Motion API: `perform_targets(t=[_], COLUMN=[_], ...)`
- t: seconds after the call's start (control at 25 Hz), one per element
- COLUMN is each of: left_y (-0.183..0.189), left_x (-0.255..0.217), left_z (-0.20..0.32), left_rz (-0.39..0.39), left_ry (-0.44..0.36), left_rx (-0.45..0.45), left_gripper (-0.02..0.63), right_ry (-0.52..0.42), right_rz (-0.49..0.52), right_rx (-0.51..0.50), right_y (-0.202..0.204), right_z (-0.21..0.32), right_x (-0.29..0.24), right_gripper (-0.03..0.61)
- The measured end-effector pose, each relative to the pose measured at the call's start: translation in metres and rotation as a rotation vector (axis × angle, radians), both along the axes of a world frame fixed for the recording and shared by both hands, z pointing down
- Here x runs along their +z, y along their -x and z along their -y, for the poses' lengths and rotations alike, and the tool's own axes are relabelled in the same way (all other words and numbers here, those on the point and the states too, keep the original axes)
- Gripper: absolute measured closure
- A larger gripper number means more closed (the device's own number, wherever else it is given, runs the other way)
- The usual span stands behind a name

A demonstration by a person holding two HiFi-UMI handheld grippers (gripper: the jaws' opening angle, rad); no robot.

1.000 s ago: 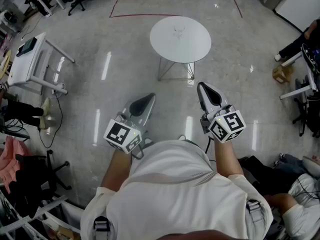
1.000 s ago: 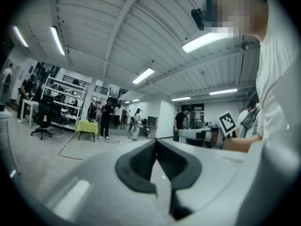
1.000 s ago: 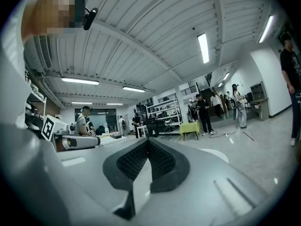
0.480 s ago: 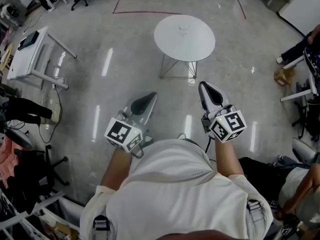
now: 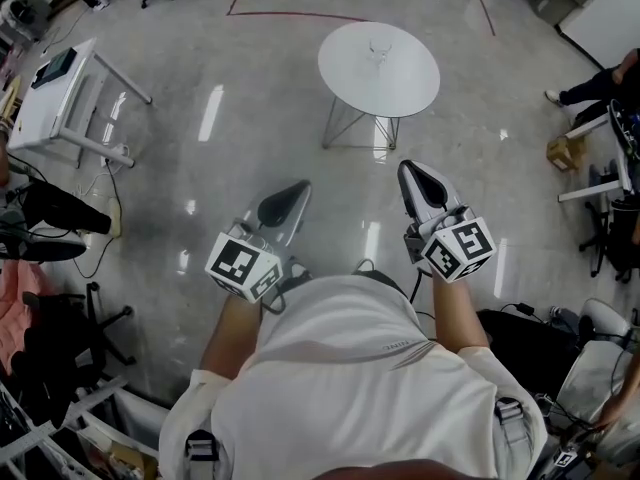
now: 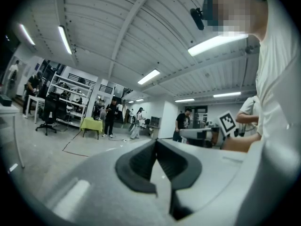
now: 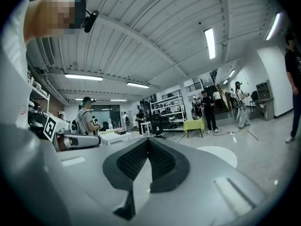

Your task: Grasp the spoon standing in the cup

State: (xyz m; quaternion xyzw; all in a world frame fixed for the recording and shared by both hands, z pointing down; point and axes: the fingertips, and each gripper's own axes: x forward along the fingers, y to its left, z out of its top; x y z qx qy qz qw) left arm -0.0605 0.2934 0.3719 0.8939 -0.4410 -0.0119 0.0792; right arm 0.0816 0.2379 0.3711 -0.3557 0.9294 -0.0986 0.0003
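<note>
A clear glass cup (image 5: 378, 50) stands on a round white table (image 5: 400, 83) well ahead of me; it is too small to make out a spoon in it. My left gripper (image 5: 298, 186) is held at waist height and points toward the table, jaws together and empty. My right gripper (image 5: 406, 167) sits beside it, also shut with nothing between its jaws. Both are far short of the table. In the left gripper view the pads (image 6: 143, 161) meet at the tip. The right gripper view shows the table (image 7: 217, 155) low beyond the shut jaws.
Glossy grey floor lies between me and the table. A white desk (image 5: 55, 98) stands at the left, with cables and chairs (image 5: 60, 338) near it. More furniture and a person's legs (image 5: 590, 86) are at the right. People stand at the far end of the hall (image 7: 208, 109).
The head view has drifted, so the table sits slightly further right and higher in the picture. Both grippers keep almost the same pose and stay shut.
</note>
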Motion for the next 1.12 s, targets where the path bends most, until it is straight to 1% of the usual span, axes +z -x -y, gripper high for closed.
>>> perform_targets(t=[0.12, 0.24, 0.36, 0.56, 0.72, 0.8, 0.92, 1.12], left_y=[0.033, 0.065, 0.079, 0.086, 0.09, 0.092, 0.088, 0.069], left_x=[0.009, 0.018, 0.021, 0.024, 0.023, 0.024, 0.023, 0.01], left_z=[-0.004, -0.008, -0.006, 0.015, 0.042, 0.058, 0.091, 0.159], left_rz=[-0.014, -0.031, -0.044, -0.071, -0.059, -0.044, -0.022, -0.001], left_ry=[0.005, 0.017, 0.012, 0.014, 0.02, 0.024, 0.024, 0.017], left_rx=[-0.001, 0.015, 0.04, 0.041, 0.05, 0.047, 0.029, 0.007], left_gripper=[0.612, 0.612, 0.612, 0.612, 0.612, 0.612, 0.612, 0.612], right_ry=[-0.003, 0.004, 0.014, 0.019, 0.013, 0.013, 0.027, 0.021], right_rz=[-0.011, -0.034, -0.06, -0.08, -0.077, -0.065, -0.041, -0.013], right_rx=[0.016, 0.062, 0.101, 0.122, 0.114, 0.108, 0.106, 0.089], right_y=[0.027, 0.051, 0.059, 0.058, 0.066, 0.069, 0.061, 0.041], right_z=[-0.004, -0.006, -0.005, 0.013, 0.048, 0.069, 0.108, 0.179], right_x=[0.005, 0.011, 0.015, 0.014, 0.013, 0.014, 0.019, 0.012], right_gripper=[0.575, 0.575, 0.575, 0.575, 0.574, 0.575, 0.574, 0.575])
